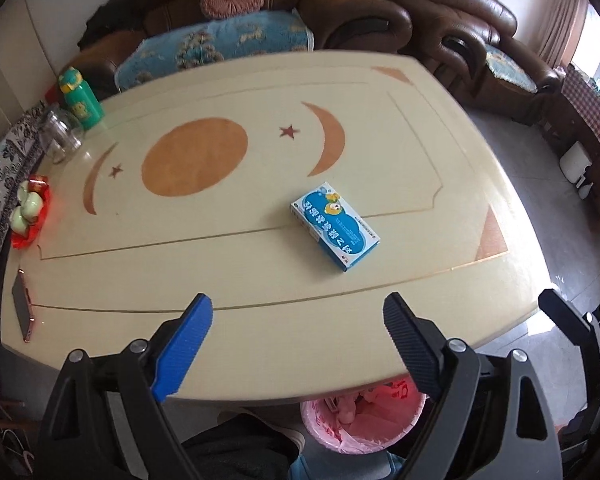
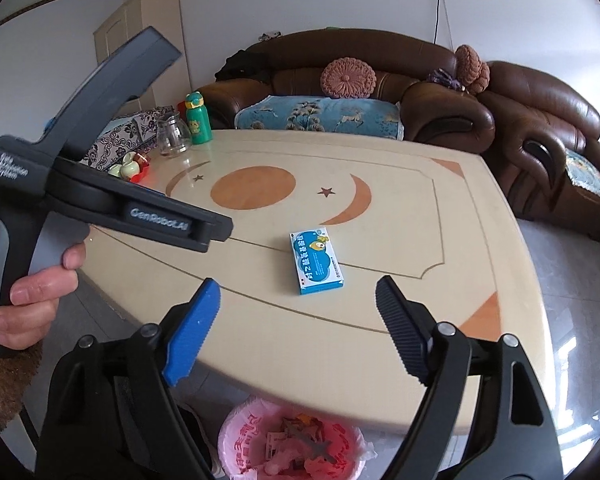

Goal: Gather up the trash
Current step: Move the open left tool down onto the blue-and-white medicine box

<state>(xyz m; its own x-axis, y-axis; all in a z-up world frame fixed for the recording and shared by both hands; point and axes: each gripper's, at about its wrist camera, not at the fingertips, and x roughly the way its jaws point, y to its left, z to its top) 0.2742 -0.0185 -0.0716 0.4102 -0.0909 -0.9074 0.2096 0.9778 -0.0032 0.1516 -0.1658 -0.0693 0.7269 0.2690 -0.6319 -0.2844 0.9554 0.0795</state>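
- The left gripper (image 1: 298, 322) hovers above the near edge of the surface (image 1: 228, 256), tilted steeply down, its jaws spread wide with nothing between them. In the right wrist view its body crosses the left of the picture, held by a hand (image 2: 32, 284) wrapped round the handle.
- The blue box (image 1: 335, 225) lies flat on the surface, ahead and slightly right of the left gripper, well apart from the bottle, jar and dish at the far left edge. It looks like the last loose piece to collect.
- To take it well, I judge the gripper should come down over the box's short width, pads on the two long sides, and close only once they reach low on the box.
- The right gripper (image 2: 298, 300) points at a shallower slant toward the box (image 2: 317, 261), jaws opening and empty.
- The pink-lined bin (image 2: 292, 440) sits on the floor under the near edge, below both grippers, already holding scraps; the carry back is short.
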